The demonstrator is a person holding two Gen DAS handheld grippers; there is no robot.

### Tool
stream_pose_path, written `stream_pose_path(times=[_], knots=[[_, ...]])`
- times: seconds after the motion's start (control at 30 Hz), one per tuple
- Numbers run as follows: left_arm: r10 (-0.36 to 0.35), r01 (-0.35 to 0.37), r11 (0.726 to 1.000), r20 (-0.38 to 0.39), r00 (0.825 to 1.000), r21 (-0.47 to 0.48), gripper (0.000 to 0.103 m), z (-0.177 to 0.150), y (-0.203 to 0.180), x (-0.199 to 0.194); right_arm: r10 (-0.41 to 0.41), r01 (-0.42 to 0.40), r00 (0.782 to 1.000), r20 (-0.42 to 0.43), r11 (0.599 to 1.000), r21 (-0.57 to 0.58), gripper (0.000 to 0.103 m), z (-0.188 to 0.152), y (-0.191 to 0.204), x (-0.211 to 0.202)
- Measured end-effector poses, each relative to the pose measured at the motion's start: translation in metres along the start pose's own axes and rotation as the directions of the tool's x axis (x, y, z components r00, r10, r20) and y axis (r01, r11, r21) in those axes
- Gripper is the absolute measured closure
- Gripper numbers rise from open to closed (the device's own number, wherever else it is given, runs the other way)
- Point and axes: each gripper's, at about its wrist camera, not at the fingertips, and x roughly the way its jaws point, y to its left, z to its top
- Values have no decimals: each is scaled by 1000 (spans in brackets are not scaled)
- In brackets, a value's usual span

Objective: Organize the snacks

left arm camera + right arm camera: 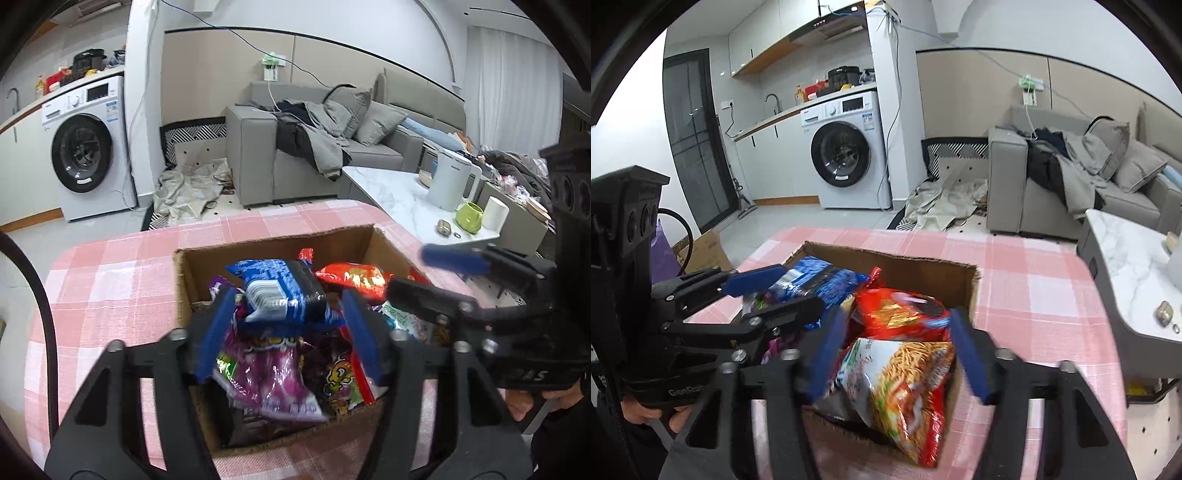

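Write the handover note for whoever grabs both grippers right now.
Left gripper: open, empty, over the left half of the cardboard box, fingers either side of the blue packet and the purple packet under it.
Right gripper: open, empty, over the right half, above the noodle snack bag and the red packet.
The box sits on the pink checked tablecloth; every snack in view is in it, loosely piled.
Done: no sorted group shows.
Left: pick packets and arrange them.
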Motion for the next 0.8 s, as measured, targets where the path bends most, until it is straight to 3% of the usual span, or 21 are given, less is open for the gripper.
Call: stream_pose_path(times=[0.03,0.1,0.2,0.6,0.8], knots=[[9,-9,1000,10,1000,-5,23,-1,1,-6,-6,6,1000,8,1000,-1,21,0,-1,-5],[16,-16,1000,23,1000,-25,13,-3,4,-17,-10,10,1000,27,1000,8,9,-2,-3,-16],[-12,14,999,43,999,-43,1,-7,7,-35,-1,-1,999,49,999,32,1,-7,-8,-30],[57,-54,998,105,993,-28,1,-58,2,-104,58,-63,988,143,998,28,0,-51,4,-70],[87,-85,996,96,992,-24,1,-89,0,-113,88,-92,983,162,996,16,0,-70,11,-76]])
